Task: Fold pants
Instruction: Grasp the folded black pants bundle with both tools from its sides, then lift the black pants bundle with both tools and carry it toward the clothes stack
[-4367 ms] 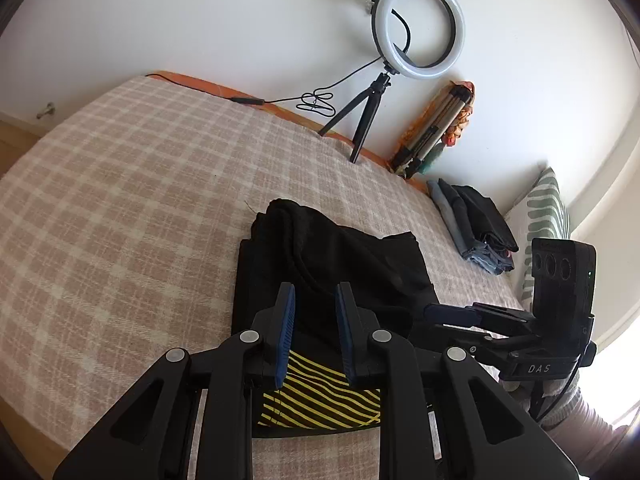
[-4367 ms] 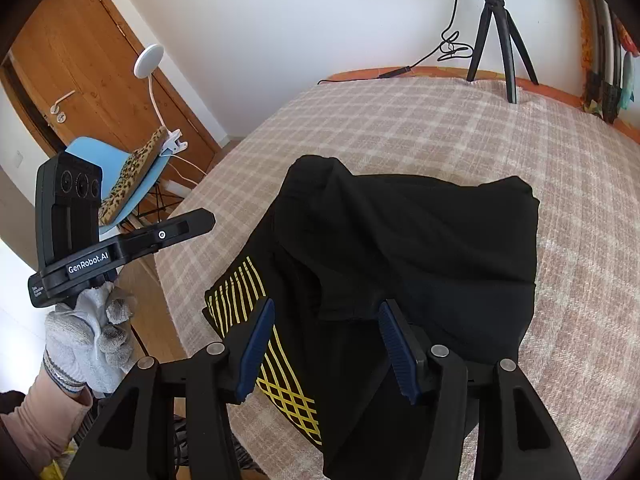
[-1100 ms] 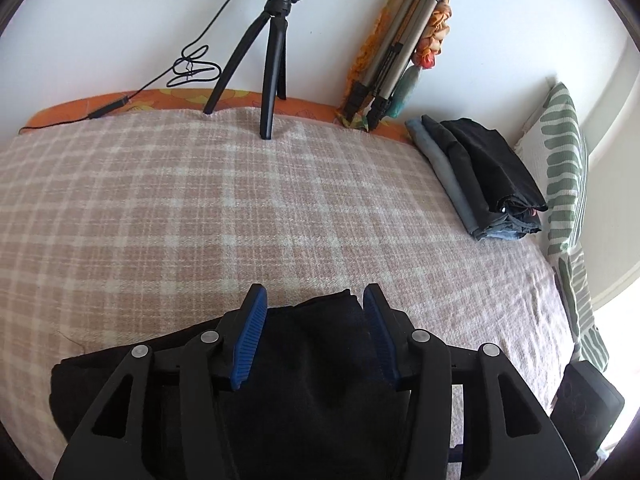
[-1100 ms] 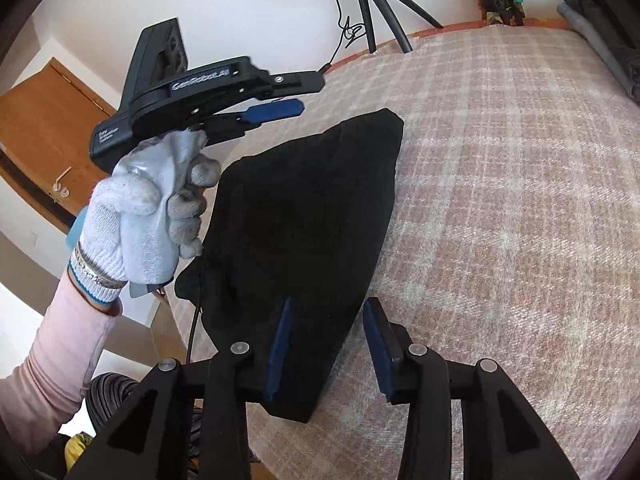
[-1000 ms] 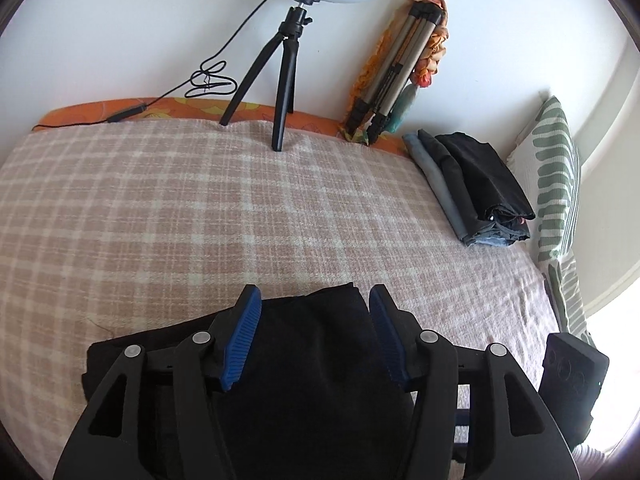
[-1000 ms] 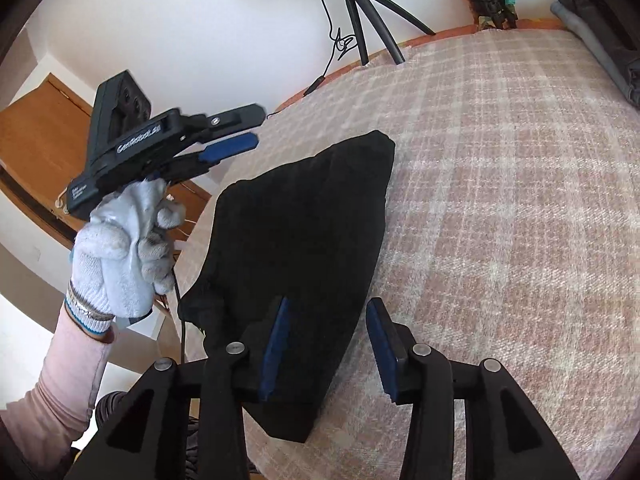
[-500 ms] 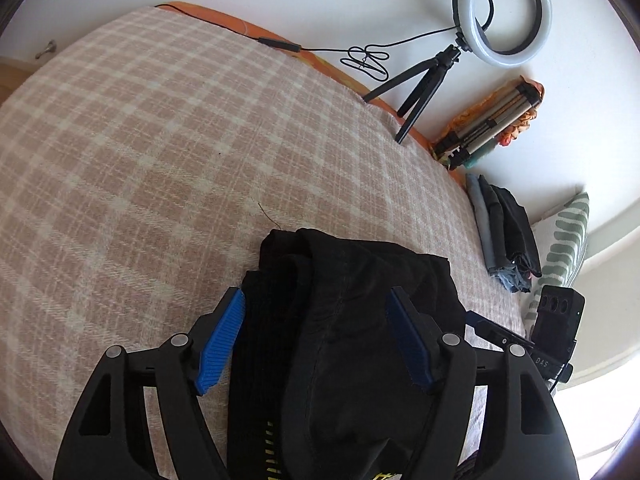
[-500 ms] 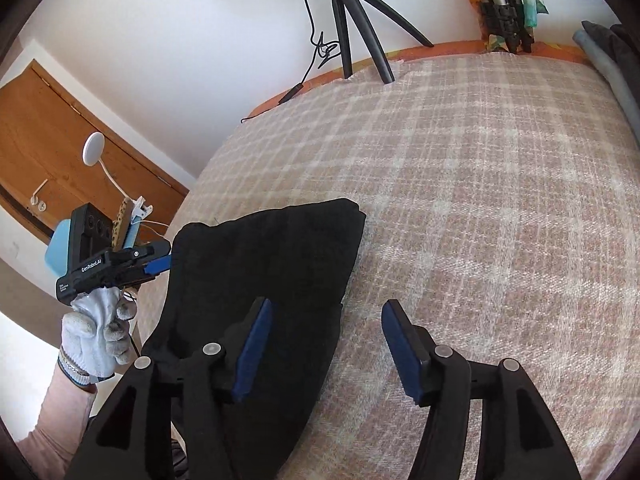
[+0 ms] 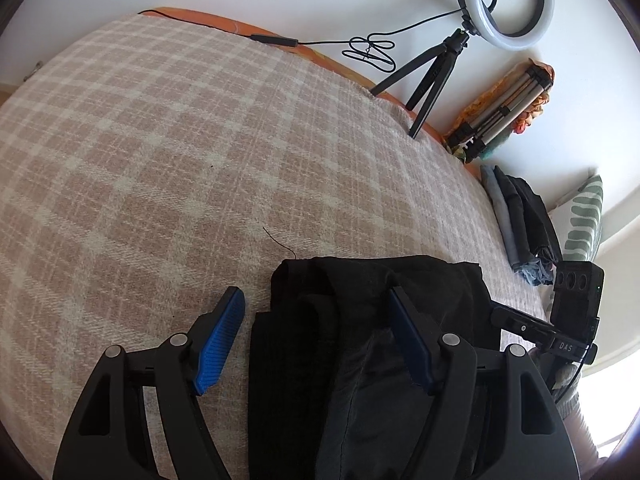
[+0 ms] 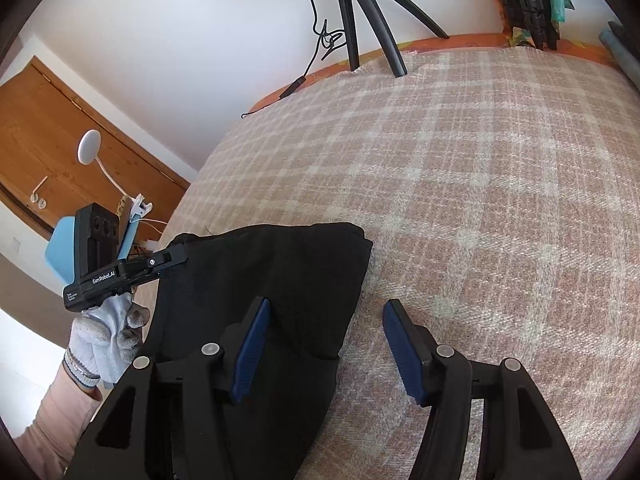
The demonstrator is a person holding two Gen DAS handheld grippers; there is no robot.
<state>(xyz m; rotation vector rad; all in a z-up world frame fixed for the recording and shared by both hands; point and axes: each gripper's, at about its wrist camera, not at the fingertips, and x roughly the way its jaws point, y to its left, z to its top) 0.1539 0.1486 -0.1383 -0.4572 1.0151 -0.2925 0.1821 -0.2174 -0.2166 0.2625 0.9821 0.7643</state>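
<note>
The black pants lie folded in a thick bundle on the checked bed cover. My left gripper is open and empty, its fingers wide apart over the bundle's left part. My right gripper is open and empty, straddling the bundle's right edge; the pants show there too. Each gripper appears in the other's view: the right one at the bundle's right, the left one held in a gloved hand at its left.
A ring light on a black tripod stands at the bed's far edge, with a folded tripod beside it. A stack of folded clothes and a green patterned pillow lie at the right. A wooden door is at the left.
Both grippers have opened wider and let go of the pants. The folded bundle now rests on the bed, and both grippers have pulled back slightly above it.
</note>
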